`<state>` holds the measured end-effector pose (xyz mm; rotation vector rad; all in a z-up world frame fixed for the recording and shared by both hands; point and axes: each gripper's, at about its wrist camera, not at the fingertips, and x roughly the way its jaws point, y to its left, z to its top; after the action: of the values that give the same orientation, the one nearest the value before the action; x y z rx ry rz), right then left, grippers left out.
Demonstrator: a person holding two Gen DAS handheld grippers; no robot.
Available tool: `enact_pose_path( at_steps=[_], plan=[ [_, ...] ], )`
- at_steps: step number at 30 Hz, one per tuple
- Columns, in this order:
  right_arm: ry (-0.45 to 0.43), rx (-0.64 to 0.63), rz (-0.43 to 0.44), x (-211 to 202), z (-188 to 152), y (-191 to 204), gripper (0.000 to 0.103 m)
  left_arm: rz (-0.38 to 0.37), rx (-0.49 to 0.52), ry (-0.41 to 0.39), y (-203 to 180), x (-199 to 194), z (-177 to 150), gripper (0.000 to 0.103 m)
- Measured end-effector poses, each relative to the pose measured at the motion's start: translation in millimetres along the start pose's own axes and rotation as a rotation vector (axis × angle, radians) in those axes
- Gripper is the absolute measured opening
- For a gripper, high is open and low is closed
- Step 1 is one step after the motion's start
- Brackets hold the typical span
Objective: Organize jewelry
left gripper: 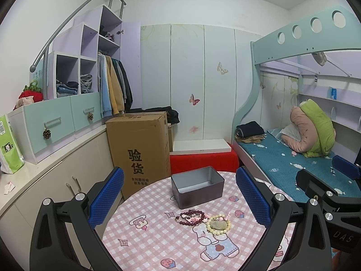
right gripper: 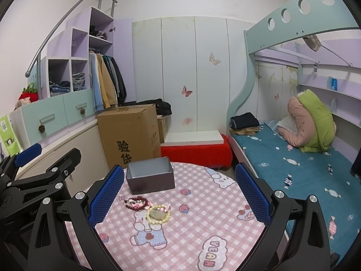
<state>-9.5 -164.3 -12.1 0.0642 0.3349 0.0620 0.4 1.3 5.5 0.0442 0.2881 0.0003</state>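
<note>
On the round bench [left gripper: 158,244] with the pink checked cover, items lie left to right as follows. The left gripper [left gripper: 179,197] hovers above the surface, its blue-padded fingers [left gripper: 106,196] spread wide and holding nothing. The dark red bead bracelet [left gripper: 191,217] lies touching the cream bead bracelet [left gripper: 218,224], both just in front of the open grey tin box [left gripper: 197,186], which holds nothing. The right gripper [right gripper: 179,195] hovers likewise, fingers [right gripper: 252,195] wide, nothing held. A cardboard box [left gripper: 137,149] stands behind the bench.
</note>
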Motion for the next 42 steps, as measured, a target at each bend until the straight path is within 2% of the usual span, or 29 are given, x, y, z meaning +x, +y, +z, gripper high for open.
enact_pose_path(
  at_steps=[13, 23, 35, 42],
  plan=[
    [0.051, 0.026, 0.005, 24, 3, -10, 0.096, 0.005, 0.012, 0.046, -8, 29, -7, 0.096],
    [0.134, 0.046, 0.020, 61, -7, -20, 0.096, 0.008, 0.034, 0.097, -9, 63, -28, 0.096],
    [0.307, 0.057, 0.008, 124, -48, -34, 0.096, 0.017, -0.087, 0.311, 35, 125, -82, 0.096],
    [0.404, 0.045, 0.004, 161, -75, -34, 0.096, 0.044, -0.017, 0.457, 31, 164, -112, 0.096]
  ],
)
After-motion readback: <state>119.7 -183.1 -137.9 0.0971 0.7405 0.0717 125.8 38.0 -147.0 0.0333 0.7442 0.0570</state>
